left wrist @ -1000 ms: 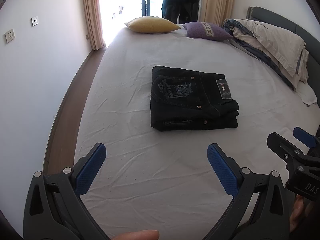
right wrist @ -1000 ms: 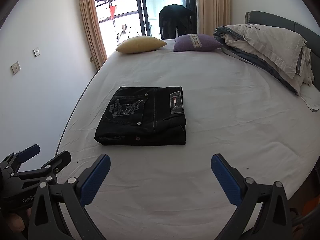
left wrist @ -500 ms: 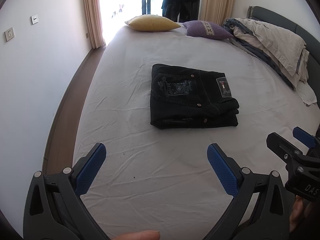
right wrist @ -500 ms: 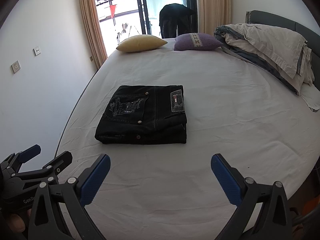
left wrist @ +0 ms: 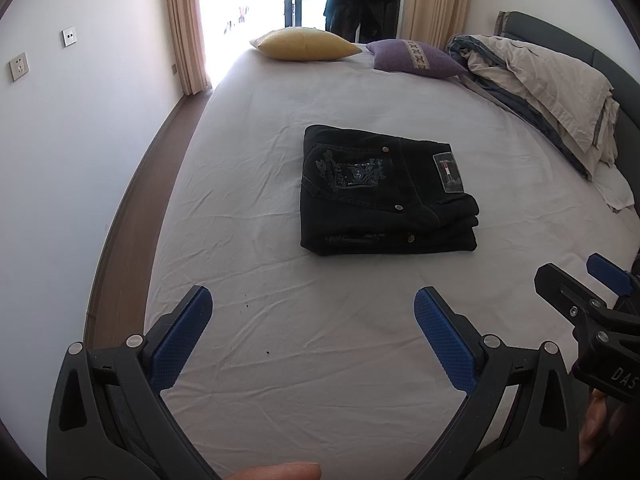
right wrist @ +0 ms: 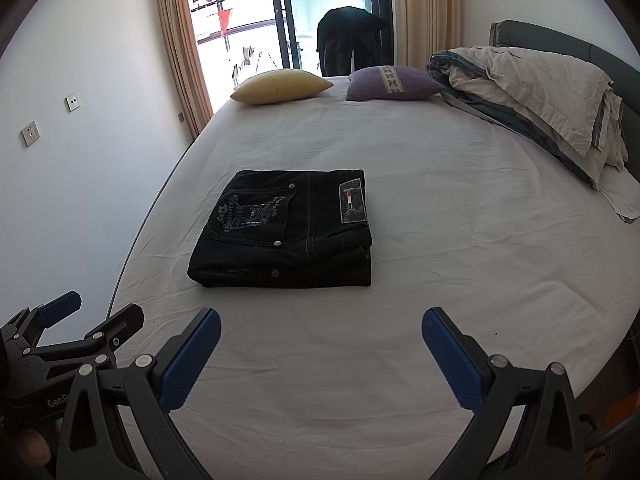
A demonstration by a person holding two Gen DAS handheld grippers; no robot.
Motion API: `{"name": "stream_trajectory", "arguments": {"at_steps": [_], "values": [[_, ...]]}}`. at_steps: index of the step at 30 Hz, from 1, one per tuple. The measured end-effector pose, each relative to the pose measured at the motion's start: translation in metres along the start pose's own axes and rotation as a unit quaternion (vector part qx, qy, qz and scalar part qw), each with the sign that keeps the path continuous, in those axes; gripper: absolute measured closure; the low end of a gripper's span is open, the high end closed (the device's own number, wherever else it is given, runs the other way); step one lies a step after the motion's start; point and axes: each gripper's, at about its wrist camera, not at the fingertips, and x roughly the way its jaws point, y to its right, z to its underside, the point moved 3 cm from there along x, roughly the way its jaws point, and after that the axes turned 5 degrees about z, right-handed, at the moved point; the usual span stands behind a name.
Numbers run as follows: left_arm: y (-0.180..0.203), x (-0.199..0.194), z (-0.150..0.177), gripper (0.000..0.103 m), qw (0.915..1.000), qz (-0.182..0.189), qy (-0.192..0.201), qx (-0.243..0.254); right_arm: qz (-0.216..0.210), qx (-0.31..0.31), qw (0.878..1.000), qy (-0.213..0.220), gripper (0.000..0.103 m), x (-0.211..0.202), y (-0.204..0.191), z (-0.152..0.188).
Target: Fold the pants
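Dark jeans lie folded in a neat rectangle on the white bed sheet, back pocket and label facing up. They also show in the right wrist view. My left gripper is open and empty, held above the sheet short of the jeans. My right gripper is open and empty, also short of the jeans. Each gripper shows at the edge of the other's view: the right one, the left one.
A yellow pillow and a purple pillow lie at the far end of the bed. A bundled duvet lies along the right side by the headboard. A wall and strip of floor run along the left.
Both grippers have drawn back and lifted very slightly; the folded jeans have not moved.
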Motion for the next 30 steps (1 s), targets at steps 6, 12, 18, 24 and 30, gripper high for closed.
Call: {"name": "stream_trajectory", "arguments": {"at_steps": [6,12,18,24,30], "values": [[-0.0001,0.0010,0.0021,0.000,1.0000,0.000,-0.002,-0.001,0.000,0.000,1.000,-0.001,0.000,0.0001,0.0004,0.0017],[0.0001,0.0014,0.0028,0.000,1.0000,0.000,-0.002,-0.001,0.000,0.001,1.000,-0.001,0.000,0.0000,0.0006,0.0027],[0.0002,0.0017,0.0031,0.000,1.0000,0.000,-0.003,-0.001,0.000,0.000,1.000,-0.002,0.000,0.0001,0.0009,0.0022],[0.0007,0.0034,0.0062,0.000,1.0000,0.000,-0.006,-0.003,0.000,0.001,1.000,-0.002,0.000,0.0008,0.0014,0.0048],[-0.0009,0.0050,0.0065,0.000,0.9999,0.000,-0.010,-0.005,0.000,0.001,1.000,-0.003,0.000,0.0017,0.0016,0.0048]]}}
